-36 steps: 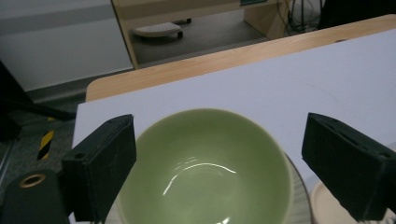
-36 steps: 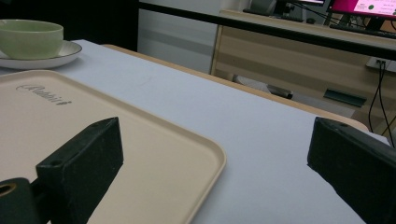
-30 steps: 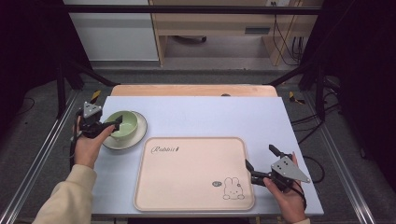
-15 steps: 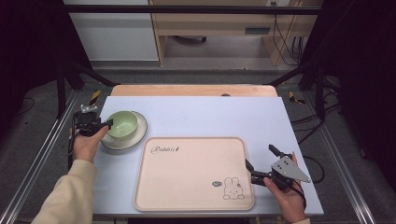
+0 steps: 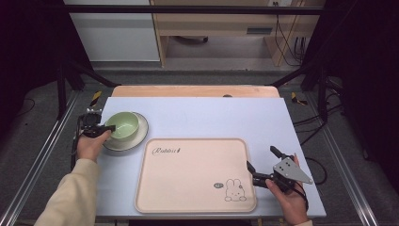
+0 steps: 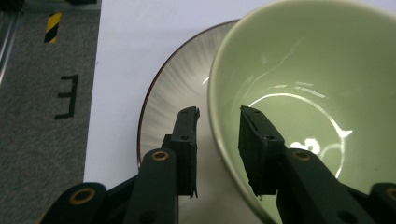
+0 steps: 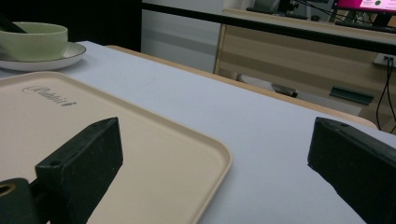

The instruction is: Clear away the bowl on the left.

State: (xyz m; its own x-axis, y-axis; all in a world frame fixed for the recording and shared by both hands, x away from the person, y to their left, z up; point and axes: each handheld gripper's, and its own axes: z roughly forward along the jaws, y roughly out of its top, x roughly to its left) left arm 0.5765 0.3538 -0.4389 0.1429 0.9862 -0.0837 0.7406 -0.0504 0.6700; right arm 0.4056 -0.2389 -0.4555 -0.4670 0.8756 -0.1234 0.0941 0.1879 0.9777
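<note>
Left gripper (image 6: pixel 217 149) straddles the bowl (image 6: pixel 299 93) rim: one jaw outside over the plate (image 6: pixel 173 88), one inside the bowl. Its jaws have just been closing with the rim between them. In the left gripper view a sliver of gap shows on both sides of the wall, so can't confirm the pads are pressing yet.

Bowl sits on the plate at the table's (image 5: pixel 207 117) left side, just beyond the tray's (image 5: pixel 193 188) far-left corner.

View differences:
- Left gripper view: jaw-to-rim detail, streaked plate glaze, a "3" mark on the floor. High view just has the left gripper (image 5: pixel 101 129) at the bowl's left edge, hand behind it.
- High view: full layout, rabbit print and script on the tray, right gripper (image 5: pixel 261 165) over the tray's near-right corner, well apart from the bowl.
- Right gripper view: right jaws spread wide with nothing between them, one over the tray, one over bare table; bowl and plate far off at top left.

Counts: 1 bowl, 1 plate, 1 tray, 2 grippers.
</note>
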